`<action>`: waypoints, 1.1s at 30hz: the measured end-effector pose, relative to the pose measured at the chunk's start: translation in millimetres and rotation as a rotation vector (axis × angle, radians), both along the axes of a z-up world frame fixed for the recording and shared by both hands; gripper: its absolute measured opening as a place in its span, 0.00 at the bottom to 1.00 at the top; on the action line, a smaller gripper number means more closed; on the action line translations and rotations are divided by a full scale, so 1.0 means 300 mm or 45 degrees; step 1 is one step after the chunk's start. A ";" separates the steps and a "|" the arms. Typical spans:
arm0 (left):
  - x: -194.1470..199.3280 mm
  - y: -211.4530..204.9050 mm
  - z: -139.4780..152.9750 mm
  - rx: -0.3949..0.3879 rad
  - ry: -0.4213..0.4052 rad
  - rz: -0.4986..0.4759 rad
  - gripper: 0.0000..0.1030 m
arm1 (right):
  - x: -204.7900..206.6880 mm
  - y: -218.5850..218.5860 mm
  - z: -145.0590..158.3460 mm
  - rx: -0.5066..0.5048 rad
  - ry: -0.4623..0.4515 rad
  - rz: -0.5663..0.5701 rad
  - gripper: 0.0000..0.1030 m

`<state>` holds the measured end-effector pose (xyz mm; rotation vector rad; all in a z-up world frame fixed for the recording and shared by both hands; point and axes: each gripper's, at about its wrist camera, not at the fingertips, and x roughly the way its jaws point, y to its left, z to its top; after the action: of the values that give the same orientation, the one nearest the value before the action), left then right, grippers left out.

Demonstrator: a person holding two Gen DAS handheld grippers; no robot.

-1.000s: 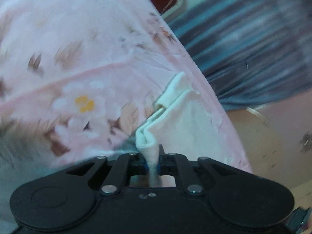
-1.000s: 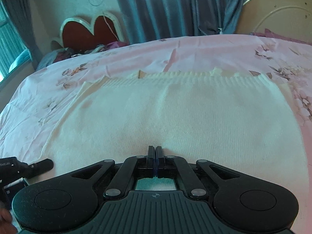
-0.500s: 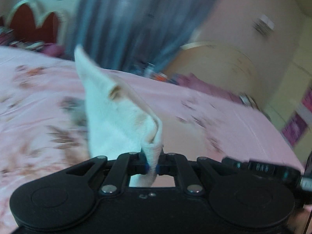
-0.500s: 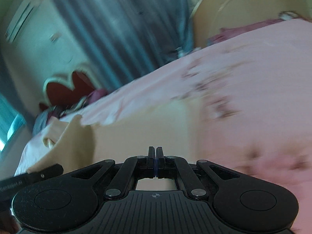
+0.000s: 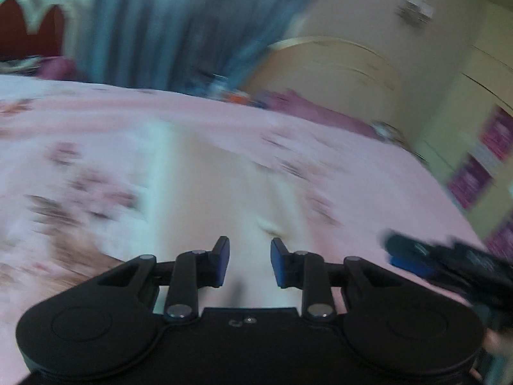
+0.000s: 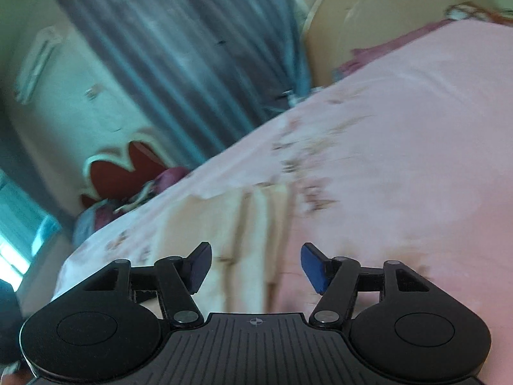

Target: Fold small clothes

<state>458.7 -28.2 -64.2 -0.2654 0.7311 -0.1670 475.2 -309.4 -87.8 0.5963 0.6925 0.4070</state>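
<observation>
A cream knitted garment lies folded into a long strip on the pink floral bed sheet. My left gripper is open and empty just above its near end. In the right wrist view the same garment runs away from me with lengthwise folds. My right gripper is open and empty over its near end. The right gripper also shows at the right edge of the left wrist view. Both views are blurred by motion.
The pink sheet covers the whole bed. A red and cream headboard and grey-blue curtains stand behind it. A cream round-topped footboard and clutter lie at the far side.
Both grippers have opened. The left one let go of the cream garment's corner it carried over, and the garment now lies folded on the bed. Both cameras swung during the move.
</observation>
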 end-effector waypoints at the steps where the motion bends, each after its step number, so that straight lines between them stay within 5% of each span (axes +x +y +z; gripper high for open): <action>1: 0.017 0.051 -0.003 -0.011 0.001 0.049 0.27 | 0.020 0.026 -0.006 0.006 0.015 0.029 0.51; 7: 0.065 0.184 -0.051 -0.035 0.048 0.176 0.26 | 0.167 0.176 -0.081 0.017 0.126 0.131 0.48; 16: 0.087 0.277 -0.121 -0.183 0.105 0.159 0.24 | 0.266 0.234 -0.166 0.065 0.252 0.181 0.47; 23: 0.115 0.314 -0.179 -0.204 0.197 0.123 0.24 | 0.301 0.256 -0.190 0.092 0.299 0.177 0.47; 29: 0.120 0.326 -0.194 -0.223 0.182 0.115 0.22 | 0.301 0.334 -0.139 -0.101 0.249 0.254 0.47; 33: 0.135 0.332 -0.173 -0.225 0.144 0.109 0.22 | 0.307 0.357 -0.154 -0.139 0.262 0.256 0.11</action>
<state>499.3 71.5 -116.1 -0.4773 0.8171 -0.1361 567.2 -202.5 -133.9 0.4703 0.9701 0.4955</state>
